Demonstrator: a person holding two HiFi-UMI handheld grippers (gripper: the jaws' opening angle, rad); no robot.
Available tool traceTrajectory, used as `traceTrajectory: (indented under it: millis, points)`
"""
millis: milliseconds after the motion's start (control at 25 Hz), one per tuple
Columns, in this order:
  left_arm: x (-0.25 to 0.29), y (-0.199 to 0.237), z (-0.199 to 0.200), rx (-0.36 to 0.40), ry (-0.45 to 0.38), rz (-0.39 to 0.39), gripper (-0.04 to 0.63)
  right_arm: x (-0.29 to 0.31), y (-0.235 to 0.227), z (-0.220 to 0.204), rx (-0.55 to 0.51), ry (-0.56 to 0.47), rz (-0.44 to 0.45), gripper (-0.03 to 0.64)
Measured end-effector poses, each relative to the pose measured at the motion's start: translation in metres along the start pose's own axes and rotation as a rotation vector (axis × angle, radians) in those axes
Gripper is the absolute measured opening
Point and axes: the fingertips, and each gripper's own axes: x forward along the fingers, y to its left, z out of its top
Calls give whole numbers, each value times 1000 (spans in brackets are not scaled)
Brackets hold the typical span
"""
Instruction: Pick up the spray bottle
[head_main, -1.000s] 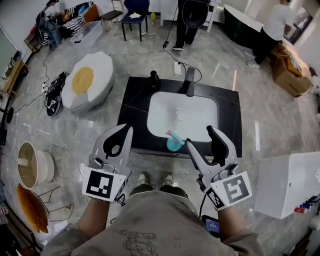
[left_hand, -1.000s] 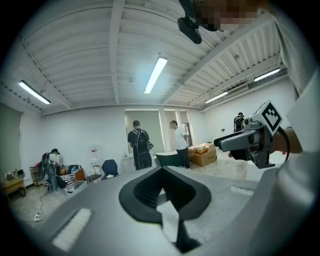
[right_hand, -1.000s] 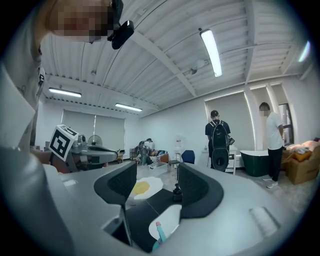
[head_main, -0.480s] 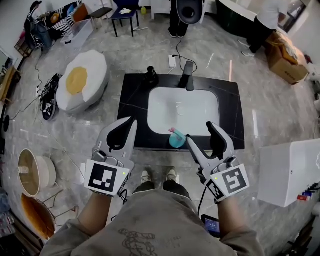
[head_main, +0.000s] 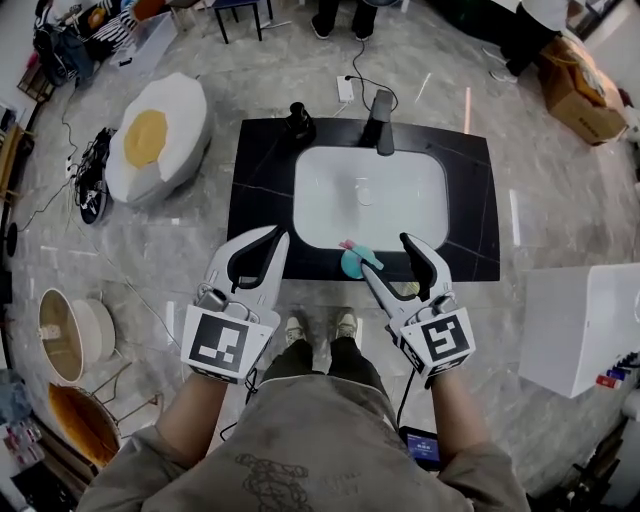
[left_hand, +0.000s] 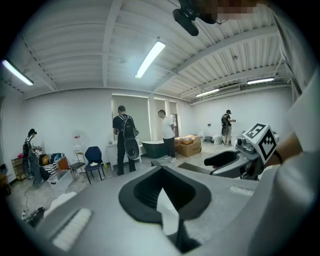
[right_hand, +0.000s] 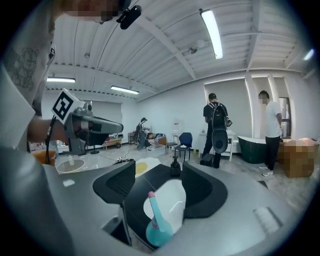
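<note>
Some spray bottle (head_main: 350, 265) base hidden behind right gripper (head_main: 387, 255), jaws apart.

A grey marbled floor (head_main: 560, 200) is seen beneath a black counter (head_main: 262, 190), into which a white basin (head_main: 370, 205) is set. An egg-shaped cushion (head_main: 155, 140) is laid to its left and a cardboard box (head_main: 580, 90) at the far right. White walls (left_hand: 65, 120) are lit by tube lights (left_hand: 150, 59) fixed to a ribbed ceiling (left_hand: 75, 40)
</note>
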Motion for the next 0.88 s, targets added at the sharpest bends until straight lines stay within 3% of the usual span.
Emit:
traceTrajectory:
  millis: [400,880]
  points:
    - [25,-11,-90,-37,183,-22,0,31,-5,-80,124,120,35,310]
    - [23,-23,-155,-61,313,-60,0,64,4,-137,105,196,71,316]
